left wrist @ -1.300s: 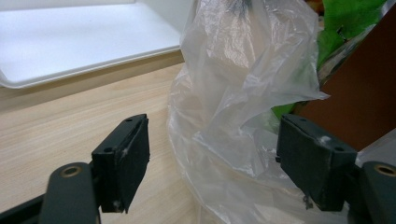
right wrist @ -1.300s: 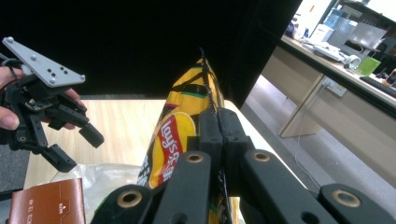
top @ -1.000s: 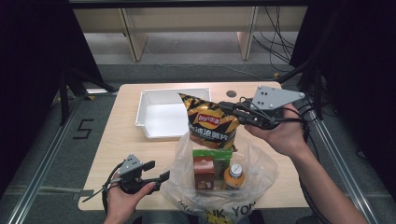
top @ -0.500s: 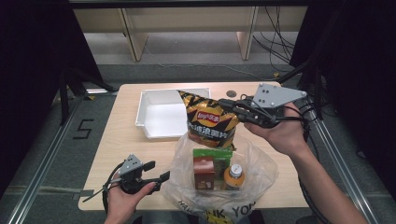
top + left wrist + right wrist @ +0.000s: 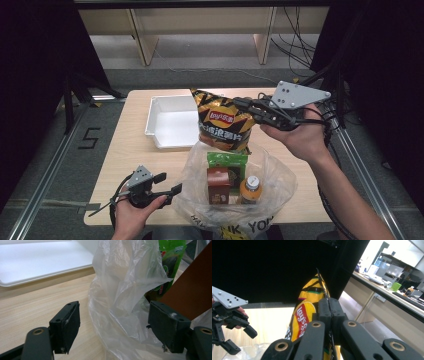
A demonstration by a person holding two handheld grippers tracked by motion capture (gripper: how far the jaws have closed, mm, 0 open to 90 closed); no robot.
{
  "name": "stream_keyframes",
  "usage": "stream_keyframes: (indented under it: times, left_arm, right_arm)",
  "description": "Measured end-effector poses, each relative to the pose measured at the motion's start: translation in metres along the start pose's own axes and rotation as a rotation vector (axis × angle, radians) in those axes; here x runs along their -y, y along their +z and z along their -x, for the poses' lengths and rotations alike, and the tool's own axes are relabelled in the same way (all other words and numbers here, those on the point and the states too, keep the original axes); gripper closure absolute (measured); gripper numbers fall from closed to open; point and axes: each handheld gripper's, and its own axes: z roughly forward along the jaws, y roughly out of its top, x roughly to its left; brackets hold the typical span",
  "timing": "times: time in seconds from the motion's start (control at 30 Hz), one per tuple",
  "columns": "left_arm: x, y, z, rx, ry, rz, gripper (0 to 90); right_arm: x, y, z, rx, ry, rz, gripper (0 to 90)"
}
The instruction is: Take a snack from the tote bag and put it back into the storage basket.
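A black and yellow chip bag [image 5: 223, 122] hangs upright above the table, over the mouth of a clear plastic bag [image 5: 272, 182]. My right gripper [image 5: 245, 107] is shut on the chip bag's right edge; in the right gripper view the jaws [image 5: 329, 307] pinch the crimped seam of the chip bag [image 5: 303, 317]. My left gripper [image 5: 170, 184] is low at the plastic bag's left side and open. In the left gripper view its pads [image 5: 70, 322] stand wide apart with loose film of the plastic bag [image 5: 120, 290] between them.
Inside the plastic bag stand a green packet [image 5: 227, 160], a brown box [image 5: 217, 185] and an orange bottle [image 5: 251, 187]. A white tray [image 5: 170, 122] lies behind it on the wooden table [image 5: 125, 150]. Metal rails run along both table sides.
The right gripper and the chip bag have risen slightly. The left gripper has kept still.
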Motion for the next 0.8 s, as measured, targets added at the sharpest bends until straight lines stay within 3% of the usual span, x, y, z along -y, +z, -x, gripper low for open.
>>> stream_keyframes:
  times: [0.13, 0.2, 0.27, 0.33, 0.4, 0.47, 0.53, 0.67, 0.7, 0.8]
  left_arm:
    - [0.000, 0.000, 0.000, 0.002, -0.001, -0.001, 25.7]
    - [0.000, 0.000, 0.000, 0.003, 0.002, 0.000, 25.7]
    - [0.000, 0.000, 0.000, 0.002, -0.001, 0.000, 25.7]
    - [0.000, 0.000, 0.000, 0.003, -0.001, 0.000, 25.7]
    - [0.000, 0.000, 0.000, 0.003, 0.000, 0.000, 25.7]
    - [0.000, 0.000, 0.000, 0.003, 0.001, 0.001, 25.7]
    - [0.000, 0.000, 0.000, 0.003, 0.002, 0.001, 25.7]
    - [0.000, 0.000, 0.000, 0.003, 0.003, 0.002, 25.7]
    - [0.000, 0.000, 0.000, 0.003, 0.002, 0.003, 25.7]
    - [0.000, -0.001, 0.000, 0.002, -0.009, 0.004, 25.7]
  right_arm:
    - [-0.002, 0.001, 0.003, 0.025, -0.003, 0.004, 90.0]
    - [-0.002, 0.002, 0.004, 0.029, 0.023, 0.002, 90.0]
    - [-0.002, 0.003, 0.007, 0.045, 0.001, 0.016, 90.0]
    - [-0.002, 0.004, 0.007, 0.045, 0.021, 0.008, 90.0]
    - [-0.002, 0.005, 0.010, 0.052, 0.010, 0.010, 90.0]
    - [-0.002, 0.007, 0.009, 0.039, 0.047, 0.006, 90.0]
    - [-0.002, 0.009, 0.013, 0.057, 0.015, 0.012, 90.0]
    - [-0.003, 0.013, 0.015, 0.049, 0.045, 0.014, 90.0]
    - [-0.004, 0.015, 0.018, 0.057, 0.029, 0.022, 90.0]
    - [-0.005, 0.017, 0.020, 0.070, 0.045, 0.015, 90.0]
